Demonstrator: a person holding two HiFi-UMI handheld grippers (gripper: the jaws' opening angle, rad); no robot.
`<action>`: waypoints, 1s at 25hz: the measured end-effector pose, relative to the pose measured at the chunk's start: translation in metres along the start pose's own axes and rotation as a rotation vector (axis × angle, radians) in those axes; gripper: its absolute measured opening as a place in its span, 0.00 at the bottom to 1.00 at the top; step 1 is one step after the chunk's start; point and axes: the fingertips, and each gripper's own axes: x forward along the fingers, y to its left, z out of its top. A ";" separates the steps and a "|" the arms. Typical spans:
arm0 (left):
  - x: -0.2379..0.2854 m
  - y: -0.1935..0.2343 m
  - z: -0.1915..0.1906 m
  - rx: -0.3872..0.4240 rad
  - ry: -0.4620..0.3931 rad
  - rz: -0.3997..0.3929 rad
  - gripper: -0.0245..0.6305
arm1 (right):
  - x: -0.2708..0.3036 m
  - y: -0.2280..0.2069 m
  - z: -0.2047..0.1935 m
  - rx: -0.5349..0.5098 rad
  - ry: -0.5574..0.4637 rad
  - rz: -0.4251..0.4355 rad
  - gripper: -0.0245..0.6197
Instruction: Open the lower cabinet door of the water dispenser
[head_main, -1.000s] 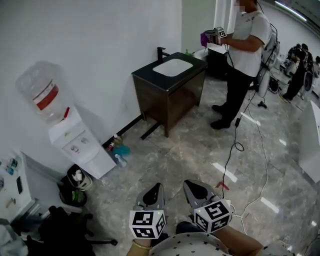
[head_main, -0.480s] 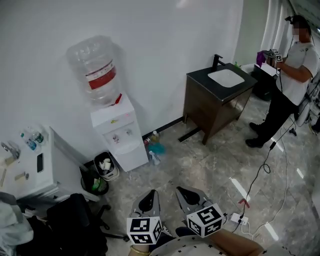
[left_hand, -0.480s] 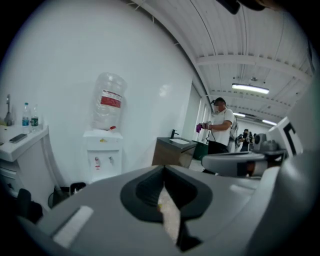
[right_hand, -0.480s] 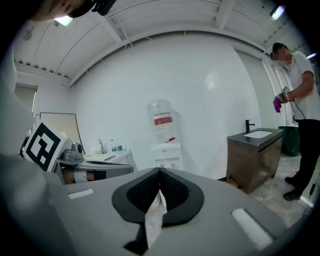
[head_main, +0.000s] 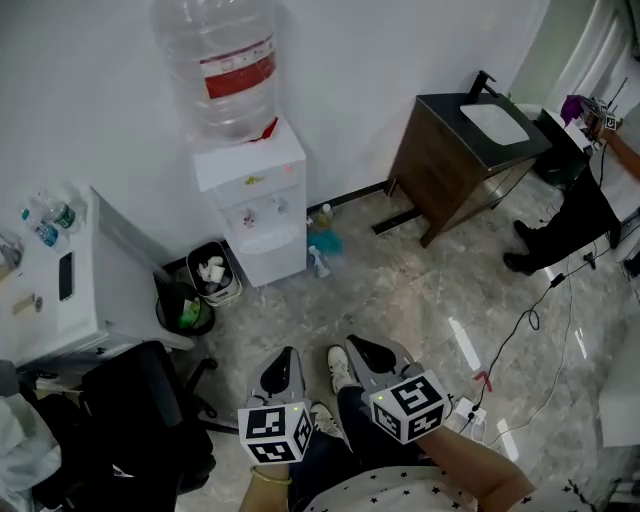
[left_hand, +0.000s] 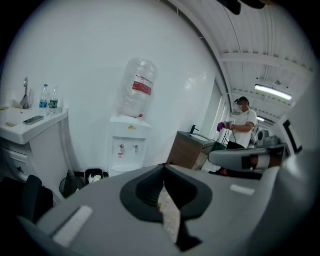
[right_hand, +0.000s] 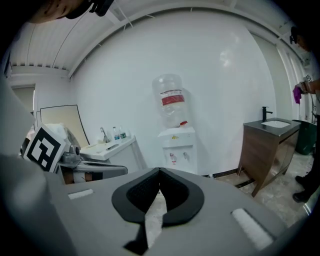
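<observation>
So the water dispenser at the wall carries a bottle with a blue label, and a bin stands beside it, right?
No: the bottle has a red label, as the head view shows. The water dispenser and bin are as you say.

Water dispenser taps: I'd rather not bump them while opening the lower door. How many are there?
2, side by side on the water dispenser's front panel: the left tap and the right tap. None seems hidden.

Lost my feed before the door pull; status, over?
Left gripper and right gripper shut, empty. Water dispenser ahead, untouched; lower cabinet door closed. Waste bin beside it, not blocking.
</observation>
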 end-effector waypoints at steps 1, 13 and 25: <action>0.008 0.010 -0.004 -0.014 0.011 0.014 0.05 | 0.014 -0.003 -0.003 0.005 0.017 0.005 0.03; 0.183 0.130 -0.079 -0.089 0.120 0.155 0.05 | 0.235 -0.067 -0.074 0.025 0.162 0.090 0.08; 0.386 0.225 -0.230 -0.162 0.288 0.180 0.05 | 0.491 -0.208 -0.228 -0.101 0.305 0.044 0.45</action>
